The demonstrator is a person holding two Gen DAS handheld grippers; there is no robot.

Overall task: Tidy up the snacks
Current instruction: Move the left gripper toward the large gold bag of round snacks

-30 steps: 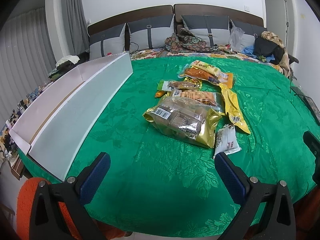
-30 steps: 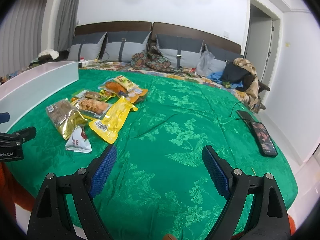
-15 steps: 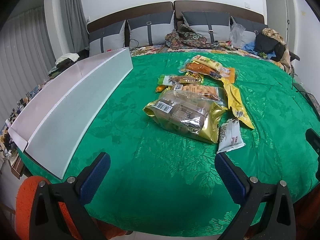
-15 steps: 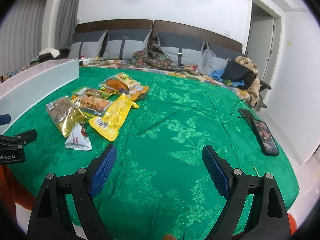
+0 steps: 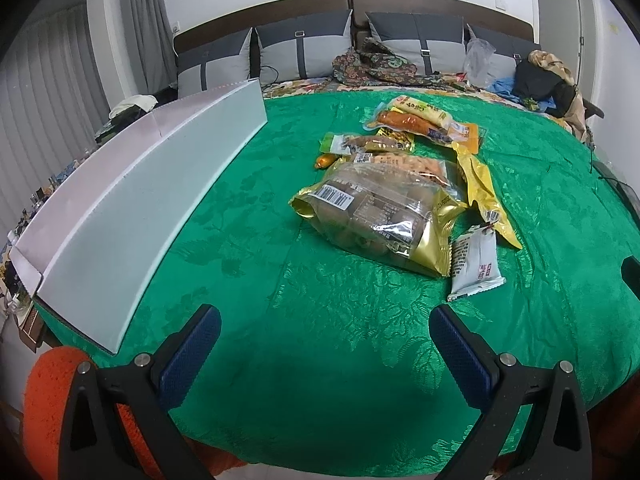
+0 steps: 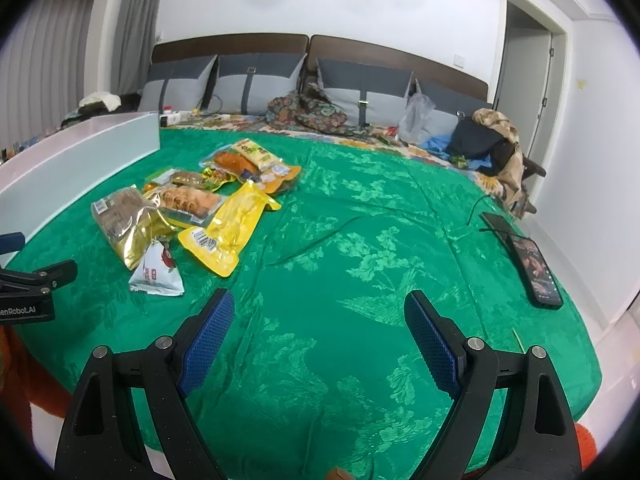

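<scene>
Left wrist view: the left gripper [image 5: 326, 334] hangs over the near edge of the green bedspread [image 5: 248, 208], its jaws spread wide with nothing between them. The right gripper [image 6: 316, 320] is the same in its own view, parted and empty above bare cloth toward the bed's near right part.

By the look of things, the organizing has not started. All the snacks lie in one loose cluster around the middle of the bed, overlapping each other: a big gold-edged bag [image 5: 380, 216] nearest, a small white packet [image 5: 476, 266] touching its right corner, a long yellow pouch [image 5: 482, 192] beside that, a clear pack of orange-brown pieces [image 5: 404, 164] behind the big bag, a green-ended pack [image 5: 360, 144], a small orange sausage [image 5: 326, 160] at the cluster's left, and an orange-and-yellow pack [image 5: 424, 122] farthest back.

A long white box [image 5: 132, 216] runs along the bed's left edge, well apart from the pile. It is probably the destination, though its inside is hidden from both cameras, so I cannot tell whether anything already sits in it.

A phone [image 6: 536, 268] rests near the right edge, clear of the work. Every visible snack remains to be picked up and placed.
</scene>
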